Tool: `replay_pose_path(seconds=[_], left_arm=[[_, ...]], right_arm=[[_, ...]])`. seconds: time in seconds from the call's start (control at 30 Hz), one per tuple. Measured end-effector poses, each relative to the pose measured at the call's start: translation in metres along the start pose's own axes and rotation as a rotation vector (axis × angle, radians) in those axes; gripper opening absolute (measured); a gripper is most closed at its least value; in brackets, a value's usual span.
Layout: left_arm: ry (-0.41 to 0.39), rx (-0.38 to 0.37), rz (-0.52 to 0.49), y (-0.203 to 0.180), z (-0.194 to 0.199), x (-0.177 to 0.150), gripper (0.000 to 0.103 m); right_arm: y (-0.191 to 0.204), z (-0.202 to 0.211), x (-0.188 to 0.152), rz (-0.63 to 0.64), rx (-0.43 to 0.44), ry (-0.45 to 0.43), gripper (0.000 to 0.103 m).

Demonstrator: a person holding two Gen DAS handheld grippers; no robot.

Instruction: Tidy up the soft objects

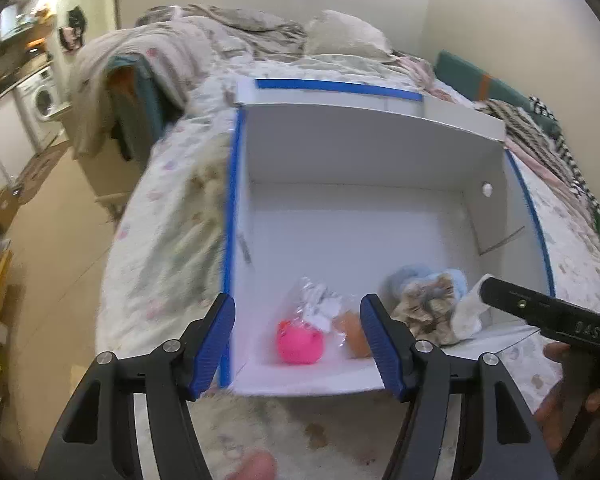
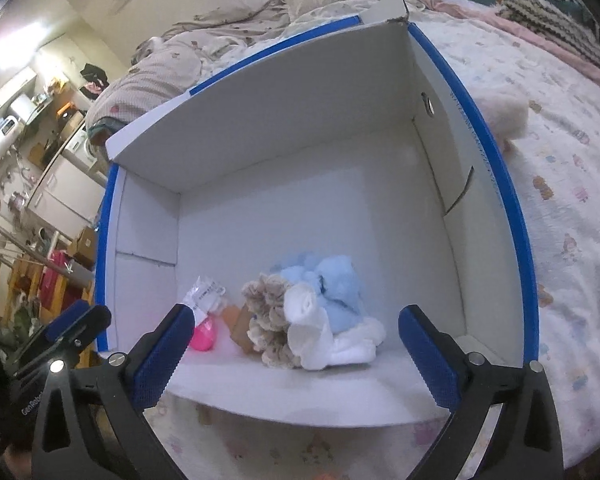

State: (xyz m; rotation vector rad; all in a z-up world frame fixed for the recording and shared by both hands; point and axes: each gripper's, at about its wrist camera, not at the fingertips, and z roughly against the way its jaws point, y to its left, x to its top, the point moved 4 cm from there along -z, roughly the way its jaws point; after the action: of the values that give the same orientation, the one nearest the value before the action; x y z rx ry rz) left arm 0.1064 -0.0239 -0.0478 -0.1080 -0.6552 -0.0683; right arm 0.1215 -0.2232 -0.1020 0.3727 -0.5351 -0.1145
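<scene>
Soft things sit gathered in the white box (image 2: 380, 92) on the bed (image 2: 560, 184), along its near wall. Biggest is the blue plush (image 2: 332, 284), with white socks (image 2: 324, 340) at its 6 o'clock and a beige scrunchie (image 2: 266, 316) at 9. Further toward 9 lies a bagged pink ball (image 1: 300, 340). The right gripper (image 2: 292, 356) hangs wide open, empty, just short of the socks; the left gripper (image 1: 298, 344), equally open and empty, frames the ball. Best, I think, to reach low and pinch one piece at its thickest fold.
</scene>
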Motion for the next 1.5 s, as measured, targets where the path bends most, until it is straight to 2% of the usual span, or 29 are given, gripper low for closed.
replay_pose_path(seconds=[0.1,0.2,0.27,0.3,0.33,0.47,0.53,0.63,0.7,0.8,0.9,1.13,1.5], left_arm=[[-0.002,0.032,0.016,0.007,0.007,-0.008,0.063],[-0.001,0.049,-0.001,0.010,0.014,-0.017,0.071],[-0.008,0.062,0.019,0.016,0.019,-0.021,0.083],[-0.013,0.067,0.033,0.020,0.021,-0.022,0.096],[-0.015,0.069,0.049,0.022,0.023,-0.024,0.103],[0.010,0.043,0.127,0.033,0.027,-0.035,0.103],[0.001,0.051,0.125,0.033,0.031,-0.037,0.103],[-0.049,0.096,0.098,0.028,0.043,-0.039,0.103],[-0.113,0.134,0.069,0.025,0.055,-0.038,0.103],[-0.164,0.140,0.045,0.022,0.064,-0.035,0.103],[-0.175,0.128,0.040,0.019,0.064,-0.035,0.103],[-0.176,0.150,0.019,0.016,0.062,-0.035,0.103],[-0.168,0.119,0.011,0.012,0.061,-0.038,0.103]], right_arm=[[0.003,0.006,-0.006,0.022,-0.015,-0.005,0.103],[0.006,0.015,-0.013,0.043,-0.019,-0.019,0.103],[0.009,0.021,-0.017,0.064,-0.024,-0.029,0.103],[0.011,0.023,-0.019,0.071,-0.021,-0.033,0.103],[0.011,0.025,-0.022,0.070,-0.017,-0.033,0.103],[0.013,0.033,-0.031,0.063,-0.022,-0.057,0.103],[0.015,0.039,-0.034,0.067,-0.027,-0.087,0.103],[0.021,0.049,-0.041,0.085,-0.041,-0.146,0.103],[0.026,0.056,-0.044,0.110,-0.053,-0.188,0.103],[0.034,0.065,-0.046,0.163,-0.085,-0.251,0.103],[0.041,0.068,-0.045,0.208,-0.120,-0.281,0.103],[0.040,0.062,-0.044,0.210,-0.142,-0.268,0.103],[0.039,0.060,-0.044,0.212,-0.159,-0.271,0.103]])
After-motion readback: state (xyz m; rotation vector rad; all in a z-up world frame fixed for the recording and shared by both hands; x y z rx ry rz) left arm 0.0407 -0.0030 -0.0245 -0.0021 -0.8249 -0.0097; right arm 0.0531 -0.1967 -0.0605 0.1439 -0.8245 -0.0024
